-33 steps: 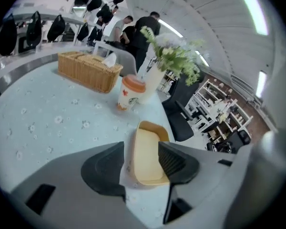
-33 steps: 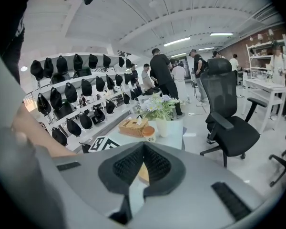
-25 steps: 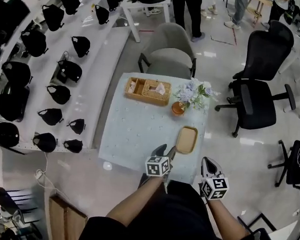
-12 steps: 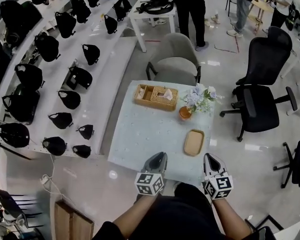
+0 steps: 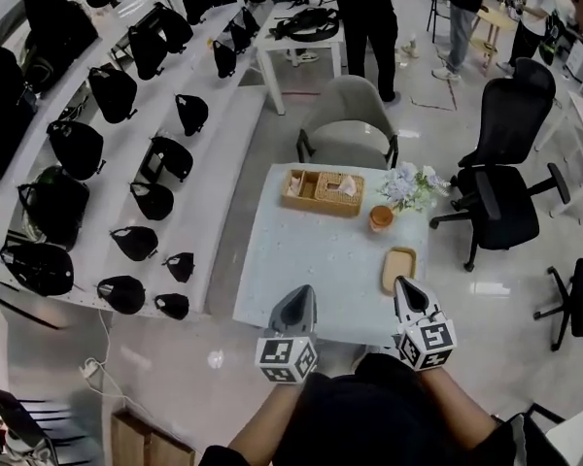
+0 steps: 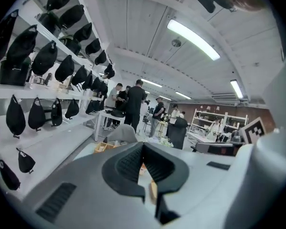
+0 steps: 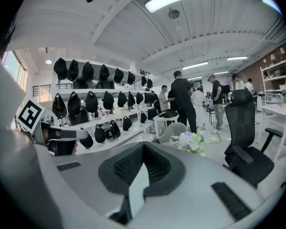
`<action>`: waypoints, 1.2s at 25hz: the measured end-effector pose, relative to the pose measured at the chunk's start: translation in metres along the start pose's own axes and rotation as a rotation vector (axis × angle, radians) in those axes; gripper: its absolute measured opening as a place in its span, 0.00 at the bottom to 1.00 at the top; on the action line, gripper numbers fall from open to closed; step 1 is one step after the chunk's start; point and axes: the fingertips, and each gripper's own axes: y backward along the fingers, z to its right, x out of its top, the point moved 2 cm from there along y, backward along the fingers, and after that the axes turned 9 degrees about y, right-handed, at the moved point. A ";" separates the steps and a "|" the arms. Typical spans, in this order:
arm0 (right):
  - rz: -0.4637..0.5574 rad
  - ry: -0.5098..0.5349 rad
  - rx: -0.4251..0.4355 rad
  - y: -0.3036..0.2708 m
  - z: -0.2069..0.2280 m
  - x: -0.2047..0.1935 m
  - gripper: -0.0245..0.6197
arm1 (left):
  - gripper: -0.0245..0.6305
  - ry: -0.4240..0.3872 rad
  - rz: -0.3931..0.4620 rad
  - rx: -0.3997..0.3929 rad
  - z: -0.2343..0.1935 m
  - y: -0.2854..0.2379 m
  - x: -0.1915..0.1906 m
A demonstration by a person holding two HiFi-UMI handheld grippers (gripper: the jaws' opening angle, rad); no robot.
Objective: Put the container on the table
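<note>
Container: the flat wooden container (image 5: 398,270) lies on the table (image 5: 301,260), on its near right part, just in front of the orange flower pot (image 5: 381,217) and well apart from the wicker basket (image 5: 321,190). It sits level on the cloth and nothing touches it.
Left tongs: my left tongs (image 5: 301,295) have just been closing and are now clenched, with nothing between the jaws. I hold them over the near edge of the table, apart from the container.
Right tongs: my right tongs (image 5: 404,287) are also pressed together and empty, near the container but not touching it.
Reason for this posture: I judge that both tongs are empty because the container already stands in its place.
Task progress: it seems finished to me.
Risk: small; the container is close to the right edge.
</note>
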 end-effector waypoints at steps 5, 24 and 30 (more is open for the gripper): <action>0.009 0.045 -0.042 0.004 -0.045 0.021 0.04 | 0.05 -0.027 0.031 -0.021 -0.027 0.040 0.021; -0.008 0.064 -0.109 0.029 -0.158 0.010 0.04 | 0.05 -0.067 0.010 -0.124 -0.082 0.102 0.020; -0.012 0.067 -0.098 0.023 -0.187 0.011 0.04 | 0.05 -0.056 0.003 -0.110 -0.108 0.125 0.021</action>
